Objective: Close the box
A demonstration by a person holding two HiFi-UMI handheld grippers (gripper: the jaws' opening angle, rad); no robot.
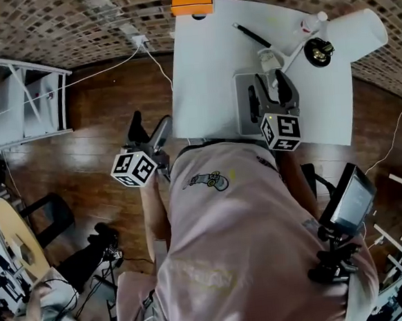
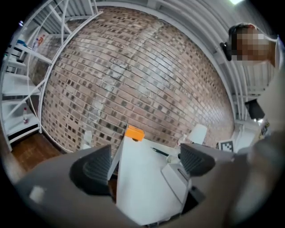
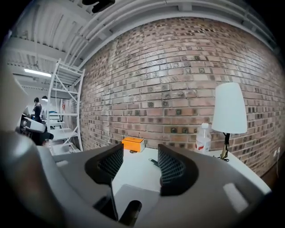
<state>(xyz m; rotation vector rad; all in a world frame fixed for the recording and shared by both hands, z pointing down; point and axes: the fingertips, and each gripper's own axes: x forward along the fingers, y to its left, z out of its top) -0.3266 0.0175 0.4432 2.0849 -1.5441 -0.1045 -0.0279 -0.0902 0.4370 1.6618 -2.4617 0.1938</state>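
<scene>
I am holding my right gripper (image 1: 270, 90), jaws spread and empty, over the grey box (image 1: 247, 110) at the white table's (image 1: 207, 66) near edge, and my left gripper (image 1: 150, 131), equally spread, beside the table.

Readable wording: none in any view you have.
- Orange box (image 1: 191, 1), far ahead of your right gripper (image 1: 267, 83): dark print on the lid, too small to read.
- Bottle (image 3: 203, 138), ahead and to the right of that gripper: red label, wording blurred.
- Marker cube (image 1: 282, 130) behind its jaws, and the marker cube (image 1: 134, 168) on your left gripper (image 1: 150, 128): black-and-white square codes, no letters.
- Shirt (image 1: 209, 180): small graphic, no legible words.
</scene>
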